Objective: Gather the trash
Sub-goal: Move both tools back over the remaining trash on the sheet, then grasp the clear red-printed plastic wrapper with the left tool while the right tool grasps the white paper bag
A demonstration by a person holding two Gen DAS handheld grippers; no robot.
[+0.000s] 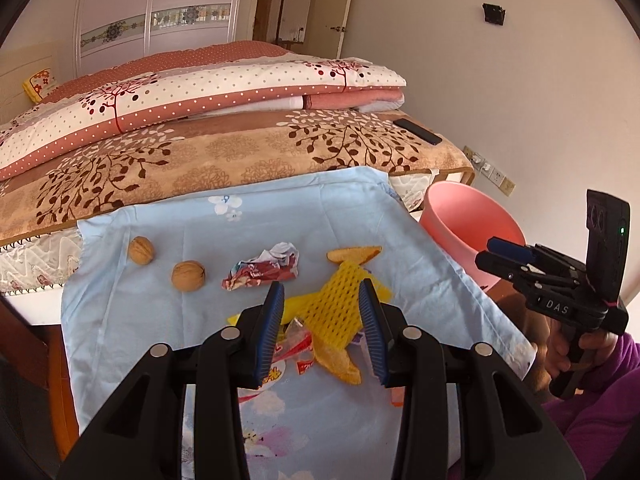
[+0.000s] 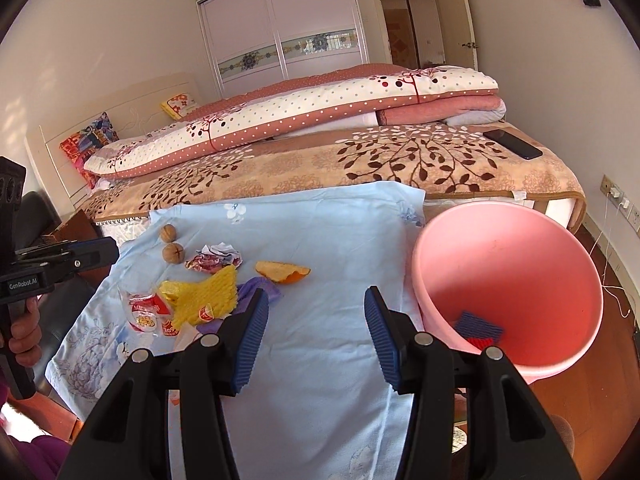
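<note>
Both wrist cameras looked forward and downward over the blue cloth [image 1: 168,236], sharing the foam net [image 1: 340,312] and pink bin [image 2: 500,248].

Free room and obstacles. Ahead of your right gripper [image 2: 316,320] the light blue cloth [image 2: 320,232] lies bare through to its far edge. To your left, the yellow foam net [image 2: 208,296], snack wrappers [image 2: 146,312], crumpled paper [image 2: 218,260], orange peel [image 2: 282,271] and two walnuts [image 2: 173,254] crowd the cloth. The pink bin [image 2: 508,280] blocks the right; its mouth stands unobstructed. The bed [image 2: 320,164] closes the far side.
</note>
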